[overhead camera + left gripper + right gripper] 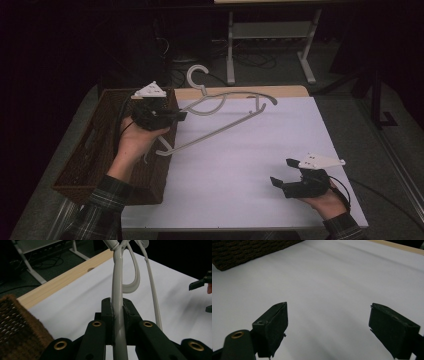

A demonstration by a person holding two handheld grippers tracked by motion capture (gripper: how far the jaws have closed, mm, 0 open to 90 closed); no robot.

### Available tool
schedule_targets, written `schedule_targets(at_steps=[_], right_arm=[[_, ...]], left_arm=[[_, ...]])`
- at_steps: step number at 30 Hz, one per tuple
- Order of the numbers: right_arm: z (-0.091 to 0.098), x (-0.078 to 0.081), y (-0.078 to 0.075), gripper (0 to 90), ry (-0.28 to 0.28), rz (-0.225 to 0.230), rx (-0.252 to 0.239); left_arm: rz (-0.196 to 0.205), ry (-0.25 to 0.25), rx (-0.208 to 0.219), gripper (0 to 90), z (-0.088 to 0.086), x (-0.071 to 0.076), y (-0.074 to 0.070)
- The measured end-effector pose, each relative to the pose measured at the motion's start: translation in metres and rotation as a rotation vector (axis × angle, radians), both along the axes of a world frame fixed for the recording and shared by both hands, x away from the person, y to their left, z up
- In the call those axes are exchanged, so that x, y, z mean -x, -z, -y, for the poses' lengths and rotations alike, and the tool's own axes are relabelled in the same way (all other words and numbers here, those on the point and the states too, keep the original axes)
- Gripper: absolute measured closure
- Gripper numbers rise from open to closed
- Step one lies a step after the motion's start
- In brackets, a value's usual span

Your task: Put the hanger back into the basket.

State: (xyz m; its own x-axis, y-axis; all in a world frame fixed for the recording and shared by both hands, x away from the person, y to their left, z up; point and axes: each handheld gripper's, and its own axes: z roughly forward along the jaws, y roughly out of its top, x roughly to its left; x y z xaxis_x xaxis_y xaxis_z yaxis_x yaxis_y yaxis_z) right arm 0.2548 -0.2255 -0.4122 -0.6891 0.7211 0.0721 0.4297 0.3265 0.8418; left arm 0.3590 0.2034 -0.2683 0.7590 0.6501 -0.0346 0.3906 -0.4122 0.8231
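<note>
The left gripper point(181, 116) pinches a grey hanger point(227, 112) by one arm, holding it tilted above the white table point(240, 170) beside the basket point(82, 165). The right gripper point(282, 172) rests with jaws spread. Best carried slowly, lest the long hanger swing or twist in the grip.

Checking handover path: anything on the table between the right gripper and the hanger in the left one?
Nothing: in the high view, bare white table separates the open right gripper from the hanger clamped in the left gripper.

free: white table point(240, 170) middle | obstacle: wicker basket point(95, 160) at left edge
</note>
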Motion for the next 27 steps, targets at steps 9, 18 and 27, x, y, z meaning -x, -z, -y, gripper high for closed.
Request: schedule_targets(at_steps=[9, 18, 27], right_arm=[[0.0, -0.001, 0.001, 15.0, 0.008, 0.001, 0.003], [0.002, -0.001, 0.002, 15.1, 0.012, -0.001, 0.004], [0.002, -0.001, 0.002, 15.2, 0.018, -0.003, 0.005]], left_arm=[[0.022, -0.071, 0.032, 82.2, -0.043, 0.009, -0.007], [0.034, -0.124, 0.024, 82.2, -0.076, 0.017, -0.011], [0.062, -0.21, 0.014, 82.1, -0.126, 0.027, -0.011]])
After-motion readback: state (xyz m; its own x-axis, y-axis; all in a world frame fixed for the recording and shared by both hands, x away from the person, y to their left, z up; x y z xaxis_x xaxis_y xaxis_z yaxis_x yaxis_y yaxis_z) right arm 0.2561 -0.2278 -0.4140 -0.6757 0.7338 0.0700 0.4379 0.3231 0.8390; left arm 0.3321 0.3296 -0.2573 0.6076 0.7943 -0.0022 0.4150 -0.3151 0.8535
